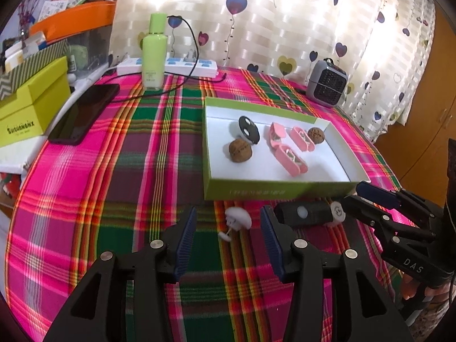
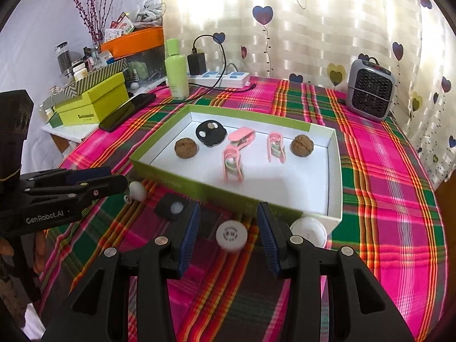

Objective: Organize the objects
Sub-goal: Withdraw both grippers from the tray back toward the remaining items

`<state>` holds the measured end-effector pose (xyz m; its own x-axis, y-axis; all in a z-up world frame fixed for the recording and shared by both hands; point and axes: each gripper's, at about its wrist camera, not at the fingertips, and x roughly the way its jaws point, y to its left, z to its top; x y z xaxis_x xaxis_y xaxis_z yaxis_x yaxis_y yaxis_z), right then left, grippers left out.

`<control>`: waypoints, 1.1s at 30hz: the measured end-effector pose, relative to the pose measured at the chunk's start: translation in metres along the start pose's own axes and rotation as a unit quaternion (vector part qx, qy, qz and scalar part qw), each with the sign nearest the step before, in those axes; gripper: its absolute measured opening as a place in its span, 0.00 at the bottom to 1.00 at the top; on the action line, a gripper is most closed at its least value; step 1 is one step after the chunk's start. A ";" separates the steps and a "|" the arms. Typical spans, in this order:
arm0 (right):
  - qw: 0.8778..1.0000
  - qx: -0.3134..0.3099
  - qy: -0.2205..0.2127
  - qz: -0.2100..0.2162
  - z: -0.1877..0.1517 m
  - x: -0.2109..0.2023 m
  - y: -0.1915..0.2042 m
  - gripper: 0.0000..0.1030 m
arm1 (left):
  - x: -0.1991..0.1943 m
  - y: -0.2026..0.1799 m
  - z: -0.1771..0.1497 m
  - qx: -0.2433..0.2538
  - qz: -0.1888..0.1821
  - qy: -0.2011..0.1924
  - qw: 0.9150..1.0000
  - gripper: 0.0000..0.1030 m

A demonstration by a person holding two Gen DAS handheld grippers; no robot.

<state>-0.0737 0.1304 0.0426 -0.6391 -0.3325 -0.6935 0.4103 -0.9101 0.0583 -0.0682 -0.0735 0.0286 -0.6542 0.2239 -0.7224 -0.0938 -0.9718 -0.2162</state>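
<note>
We see daylight flooding through the curtain (image 1: 285, 22) at twelve o'clock, blowing its stripes out to white glare in both views. The surface (image 1: 142, 156) is bright and saturated. The box (image 2: 333, 171) floor shows soft shadows. Fisheye bending curves every edge, black corners vignette, and the near box wall smears slightly.

A pink and green plaid tablecloth (image 2: 370, 171) covers the table. Along its back edge stand a green bottle (image 2: 176, 69), a white power strip (image 2: 225, 79) and, at the right corner, a small grey heater (image 2: 370, 91). A black phone (image 2: 126, 112) lies at the left edge, yellow-green boxes (image 2: 94, 102) beyond it.
</note>
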 end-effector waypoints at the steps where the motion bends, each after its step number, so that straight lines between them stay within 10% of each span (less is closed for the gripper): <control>1: 1.000 0.002 0.000 0.002 -0.002 -0.001 0.000 0.42 | 0.000 0.000 -0.002 0.001 -0.002 0.001 1.000 0.44; 33: 0.999 0.030 0.039 0.007 -0.023 0.012 -0.013 0.42 | 0.032 -0.004 -0.002 0.008 -0.004 0.026 1.000 0.46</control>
<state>-0.0721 0.1443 0.0173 -0.5798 -0.3274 -0.7461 0.3775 -0.9194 0.1101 -0.0871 -0.0627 0.0052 -0.6140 0.2347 -0.7536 -0.1108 -0.9710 -0.2121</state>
